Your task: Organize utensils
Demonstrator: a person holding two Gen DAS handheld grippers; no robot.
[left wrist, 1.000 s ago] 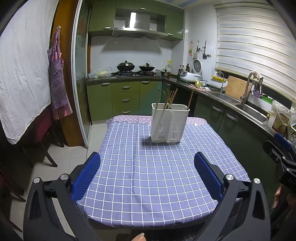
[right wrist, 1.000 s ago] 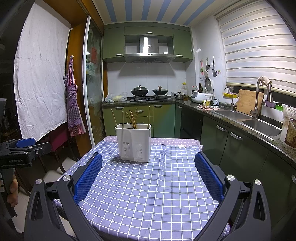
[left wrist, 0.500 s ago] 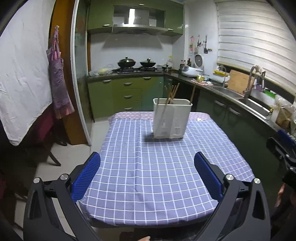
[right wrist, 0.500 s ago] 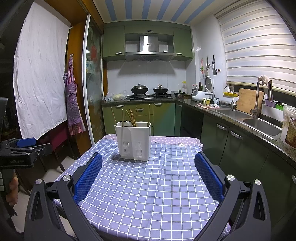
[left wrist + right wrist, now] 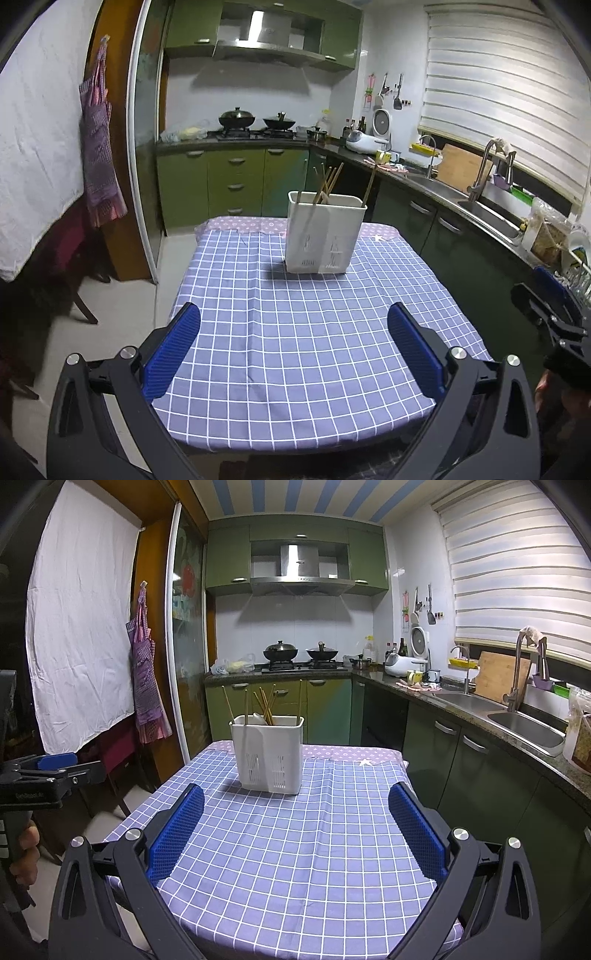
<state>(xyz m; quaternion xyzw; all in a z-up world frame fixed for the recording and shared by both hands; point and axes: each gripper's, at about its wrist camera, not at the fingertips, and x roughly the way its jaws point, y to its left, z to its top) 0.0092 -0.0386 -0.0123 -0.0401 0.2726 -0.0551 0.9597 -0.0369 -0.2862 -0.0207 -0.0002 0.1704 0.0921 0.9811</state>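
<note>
A white slotted utensil holder [image 5: 325, 236] stands upright at the far end of the table with several wooden chopsticks [image 5: 328, 182] sticking out of it. It also shows in the right wrist view [image 5: 269, 753], with the chopsticks [image 5: 266, 705] and a white spoon inside. My left gripper [image 5: 293, 347] is open and empty, held above the table's near edge, well short of the holder. My right gripper [image 5: 295, 825] is open and empty, also over the near part of the table.
The table carries a purple checked cloth [image 5: 303, 332]. Green cabinets and a counter with a sink [image 5: 524, 727] run along the right. A stove with two woks [image 5: 299, 653] is at the back. A chair and an apron [image 5: 146, 686] are on the left.
The left gripper has drawn back and tilted, so the holder sits farther and more central in its view. The right gripper has barely moved. Both stay open.
</note>
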